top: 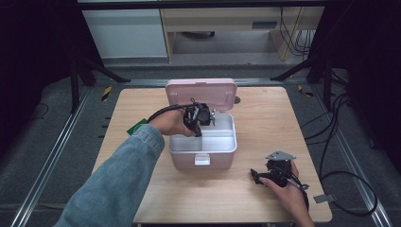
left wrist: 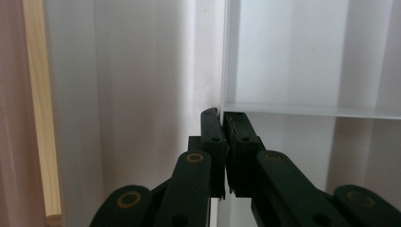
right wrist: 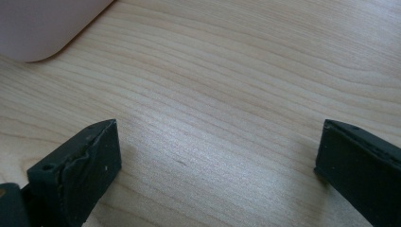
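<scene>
A pink box (top: 203, 160) stands mid-table with its lid (top: 201, 92) raised at the back. A white tray (top: 223, 138) sits inside it. My left gripper (top: 200, 131) reaches down into the tray's left part. In the left gripper view the two black jaws are pressed together on a thin white upright wall (left wrist: 222, 71) of the tray, and the left gripper (left wrist: 222, 116) is shut on its edge. My right gripper (top: 255, 177) lies low over the table at the front right, apart from the box. Its jaws stand wide, so the right gripper (right wrist: 217, 151) is open over bare wood.
The wooden table (top: 265, 123) has free room to the right and in front of the box. A rounded corner of the pink box (right wrist: 42, 28) shows at the top left of the right gripper view. Cables (top: 340, 175) trail off the table's right side.
</scene>
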A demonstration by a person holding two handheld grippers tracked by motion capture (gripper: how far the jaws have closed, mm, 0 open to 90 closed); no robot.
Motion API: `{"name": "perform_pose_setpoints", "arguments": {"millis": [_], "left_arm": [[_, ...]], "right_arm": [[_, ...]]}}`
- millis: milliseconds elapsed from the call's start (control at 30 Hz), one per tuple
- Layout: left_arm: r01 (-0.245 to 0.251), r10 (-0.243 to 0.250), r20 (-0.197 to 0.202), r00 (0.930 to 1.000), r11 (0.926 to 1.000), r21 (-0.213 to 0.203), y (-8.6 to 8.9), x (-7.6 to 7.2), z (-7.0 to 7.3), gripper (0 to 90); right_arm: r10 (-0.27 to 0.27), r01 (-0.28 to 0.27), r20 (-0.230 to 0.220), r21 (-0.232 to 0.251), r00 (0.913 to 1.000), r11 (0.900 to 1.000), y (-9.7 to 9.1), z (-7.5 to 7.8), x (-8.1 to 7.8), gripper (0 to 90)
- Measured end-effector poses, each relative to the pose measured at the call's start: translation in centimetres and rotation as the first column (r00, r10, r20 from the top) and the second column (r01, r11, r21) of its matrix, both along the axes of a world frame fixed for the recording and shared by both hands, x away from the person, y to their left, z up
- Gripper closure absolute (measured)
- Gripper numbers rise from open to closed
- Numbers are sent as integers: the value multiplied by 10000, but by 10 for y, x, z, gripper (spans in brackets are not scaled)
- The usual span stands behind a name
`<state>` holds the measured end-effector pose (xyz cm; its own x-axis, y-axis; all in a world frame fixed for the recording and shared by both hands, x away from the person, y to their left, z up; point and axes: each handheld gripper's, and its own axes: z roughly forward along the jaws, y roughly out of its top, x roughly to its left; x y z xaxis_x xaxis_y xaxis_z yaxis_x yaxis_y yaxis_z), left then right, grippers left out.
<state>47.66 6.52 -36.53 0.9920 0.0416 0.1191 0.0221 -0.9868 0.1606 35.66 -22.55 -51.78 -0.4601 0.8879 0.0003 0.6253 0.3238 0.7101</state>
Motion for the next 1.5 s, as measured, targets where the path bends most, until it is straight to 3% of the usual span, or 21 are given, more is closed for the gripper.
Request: {"name": "perform_pose_setpoints", "arguments": {"millis": [433, 767, 1367, 1500], "left_arm": [[33, -34, -37, 10000, 9996, -276, 4, 0, 5, 886], [215, -203, 207, 9996, 9980, -593, 9, -1, 14, 893], [215, -173, 328, 9993, 9910, -1319, 20, -11, 40, 893], [245, -193, 416, 9989, 9915, -1280, 21, -15, 44, 893]], "right_arm": [[1, -1, -6, 22, 10000, 10000, 0, 0, 0, 12], [9, -9, -1, 20, 10000, 10000, 0, 0, 0, 12], [13, -13, -2, 19, 10000, 10000, 0, 0, 0, 11], [13, -13, -5, 16, 10000, 10000, 0, 0, 0, 11]]}}
